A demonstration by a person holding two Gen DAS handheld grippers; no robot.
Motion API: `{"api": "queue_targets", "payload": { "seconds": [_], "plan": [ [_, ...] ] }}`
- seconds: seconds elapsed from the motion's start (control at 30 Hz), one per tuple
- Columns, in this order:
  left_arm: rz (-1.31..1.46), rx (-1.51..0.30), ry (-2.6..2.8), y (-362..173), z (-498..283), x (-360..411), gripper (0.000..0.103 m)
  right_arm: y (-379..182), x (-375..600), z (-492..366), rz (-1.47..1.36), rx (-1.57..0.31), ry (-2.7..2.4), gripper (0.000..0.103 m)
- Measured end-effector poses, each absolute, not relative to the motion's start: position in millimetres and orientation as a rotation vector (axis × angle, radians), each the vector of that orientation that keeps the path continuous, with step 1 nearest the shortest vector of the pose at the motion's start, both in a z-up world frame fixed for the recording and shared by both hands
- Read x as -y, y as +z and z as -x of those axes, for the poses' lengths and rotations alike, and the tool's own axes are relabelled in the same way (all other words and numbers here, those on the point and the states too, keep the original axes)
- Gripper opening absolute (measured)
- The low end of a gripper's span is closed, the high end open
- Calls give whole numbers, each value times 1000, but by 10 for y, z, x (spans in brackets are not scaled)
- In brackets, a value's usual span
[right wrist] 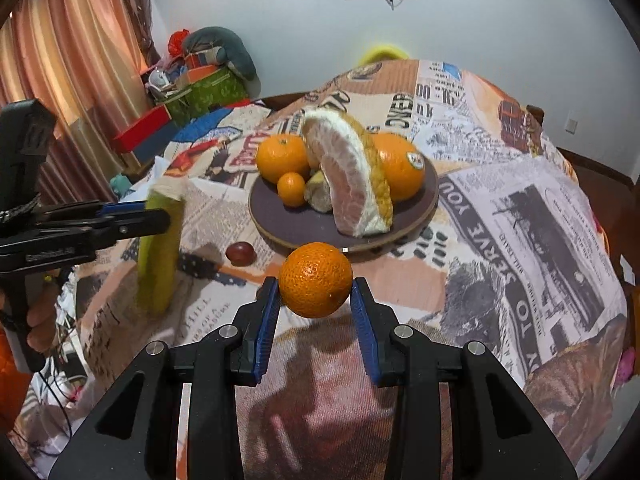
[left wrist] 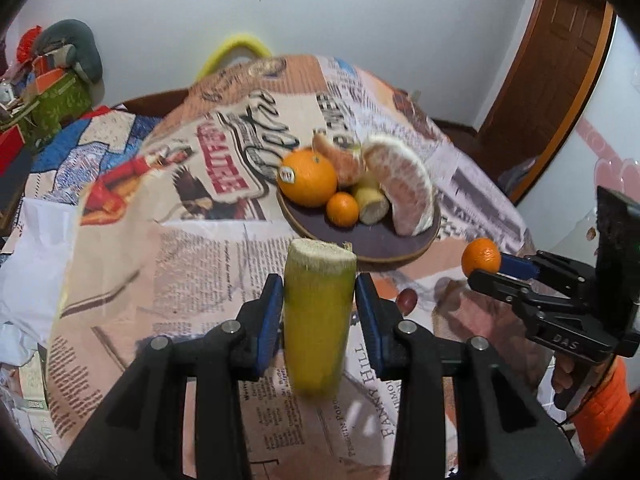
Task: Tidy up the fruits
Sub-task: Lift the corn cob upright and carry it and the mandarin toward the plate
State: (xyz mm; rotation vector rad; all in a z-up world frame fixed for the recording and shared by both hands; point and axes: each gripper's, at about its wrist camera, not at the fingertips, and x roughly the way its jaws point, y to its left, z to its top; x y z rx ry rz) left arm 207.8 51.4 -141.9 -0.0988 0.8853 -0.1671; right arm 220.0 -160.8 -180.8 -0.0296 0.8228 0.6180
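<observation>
The left gripper (left wrist: 320, 304) pinches a yellow-green sugarcane piece (left wrist: 319, 316) upright between its blue pads, above the near part of the table (left wrist: 200, 264) and just short of the plate's near rim. The cane looks stiff and fairly heavy for its size, with a smooth rind that may slide. The hold is at mid-length, which should keep it from tipping.

The right gripper (right wrist: 315, 300) pinches a small mandarin (right wrist: 315, 296) across its widest part, held clear of the cloth just beside the plate's near rim. It looks light and soft-skinned. A firm squeeze could bruise it, and its round form may roll once released.

The round plate (right wrist: 280, 232), set toward the table's centre, already carries a large orange (right wrist: 400, 168), further citrus and a tall pomelo wedge (right wrist: 352, 184). Free room appears only along its near rim.

A dark grape (right wrist: 241, 253) lies on the cloth near that rim. It is small and easily crushed.
</observation>
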Motion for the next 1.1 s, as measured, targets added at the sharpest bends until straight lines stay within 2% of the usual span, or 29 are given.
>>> {"api": "queue_targets", "payload": {
  "seconds": [0.83,0.9,0.97,1.1],
  "plan": [
    [108,-780,-190,-1149,-2603,-443,35,-1735,1321,-2537,76,-782,655,34],
    [105,-783,-193,-1170,-2682,-413,32,-1761,1293,-2571,79,-790,660,34],
    [95,-776,-199,-1168,-2745,-380,8,-1789,1264,-2610,83,-798,664,34],
    [89,-752,-223,-1112,-2830,-321,8,-1848,1221,-2666,93,-814,670,34]
  ]
}}
